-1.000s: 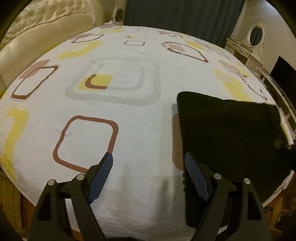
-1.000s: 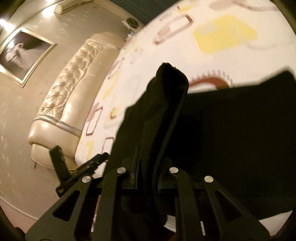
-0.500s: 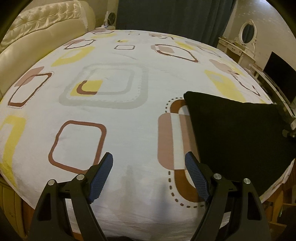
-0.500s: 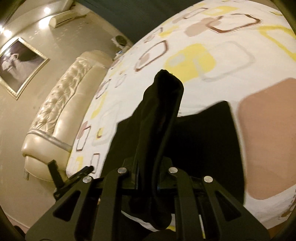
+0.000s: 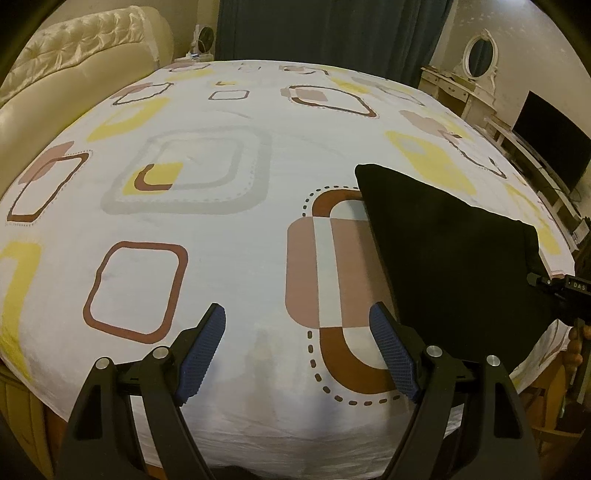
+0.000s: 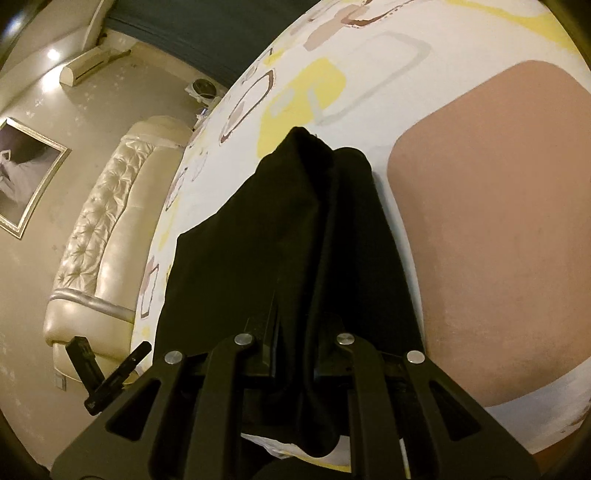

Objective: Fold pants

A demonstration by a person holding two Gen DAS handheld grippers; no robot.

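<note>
Jaws on the left gripper (image 5: pixel 297 352) stand wide apart with nothing between them. Its blue pads (image 5: pixel 201 350) hang over the bed sheet (image 5: pixel 236 280) at the bottom of the left wrist view. Jaws on the right gripper (image 6: pixel 295 332) are squeezed tight on a bunch of the black pants (image 6: pixel 295 229). A fold of the cloth sticks up between its two arms in the middle of the right wrist view, and its tips are hidden in the dark cloth.

In the left wrist view the pants (image 5: pixel 454 266) lie flat on the sheet at the right side of the frame. One pointed corner reaches up toward the middle. The left edge of the pants covers part of a brown and pink square shape printed on the sheet. The lower right pad is just beside the bottom edge of the pants, but I cannot tell if it touches. A small black part of the right gripper (image 5: pixel 561 288) shows at the far right edge, at the corner of the pants.

The sheet is white with yellow, brown, pink and grey square shapes. A cream padded headboard (image 5: pixel 74 74) sits in the upper left. A dark curtain (image 5: pixel 325 29) hangs at the top middle. A white dresser with an oval mirror (image 5: pixel 478 53) and a black screen (image 5: pixel 550 144) are at the upper right. In the right wrist view, a framed picture (image 6: pixel 26 173) hangs on the wall at the left.
</note>
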